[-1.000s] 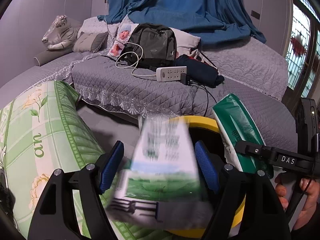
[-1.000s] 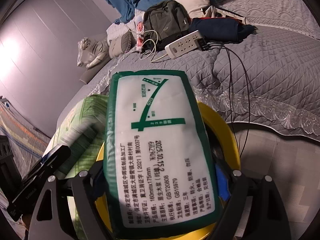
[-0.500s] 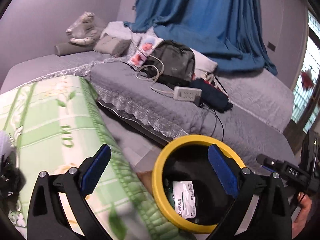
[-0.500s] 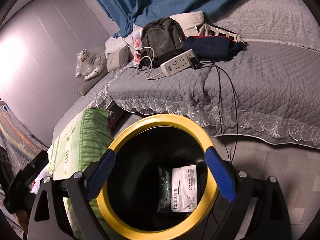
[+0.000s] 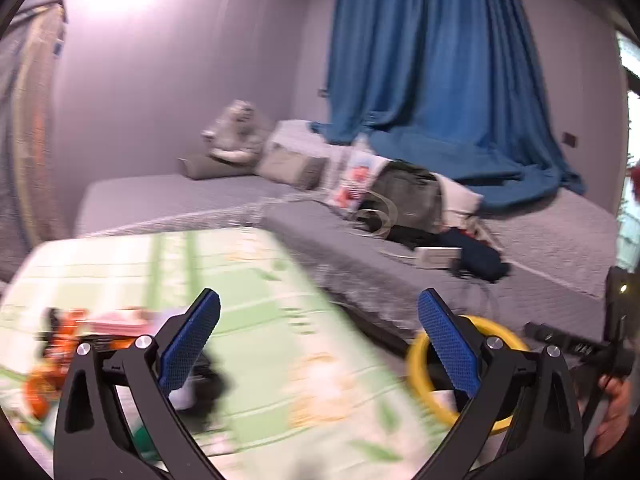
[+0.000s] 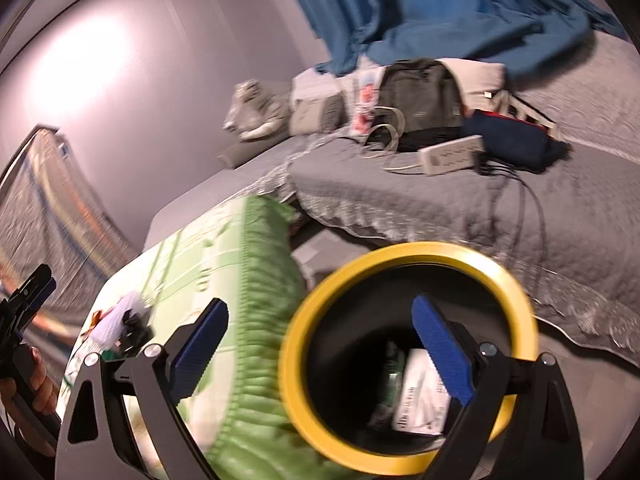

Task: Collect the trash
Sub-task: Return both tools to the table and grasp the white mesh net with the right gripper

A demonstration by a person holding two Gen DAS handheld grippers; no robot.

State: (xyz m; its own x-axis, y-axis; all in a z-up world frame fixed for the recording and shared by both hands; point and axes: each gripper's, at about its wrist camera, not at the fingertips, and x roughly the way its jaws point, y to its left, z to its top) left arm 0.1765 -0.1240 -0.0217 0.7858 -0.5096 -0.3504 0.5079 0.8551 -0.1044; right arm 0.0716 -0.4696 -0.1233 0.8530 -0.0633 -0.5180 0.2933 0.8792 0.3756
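Left gripper [image 5: 318, 344] fingers spread, empty, over green floral-cloth table [image 5: 256, 312]. Right gripper [image 6: 320, 354] fingers released above yellow-rimmed black bin [image 6: 404, 260], lower right; white packet [image 6: 420, 404] inside.

Motion blur is smearing most of the left wrist view: the green patterned surface [image 5: 256, 320] is losing its print, and the orange clutter [image 5: 52, 360] near its left edge is reading only as smudges, so what it is cannot be told. The yellow-rimmed bin [image 5: 460, 376] is showing just part of its ring there, the left gripper [image 5: 320, 344] finger covering the rest. In the right wrist view the bin's rim [image 6: 304, 344] is streaking on its left side, and the white packet [image 6: 420, 396] inside is lying half behind the right gripper [image 6: 320, 344] finger, its print too blurred to read. A darker item beside it is staying unidentifiable.
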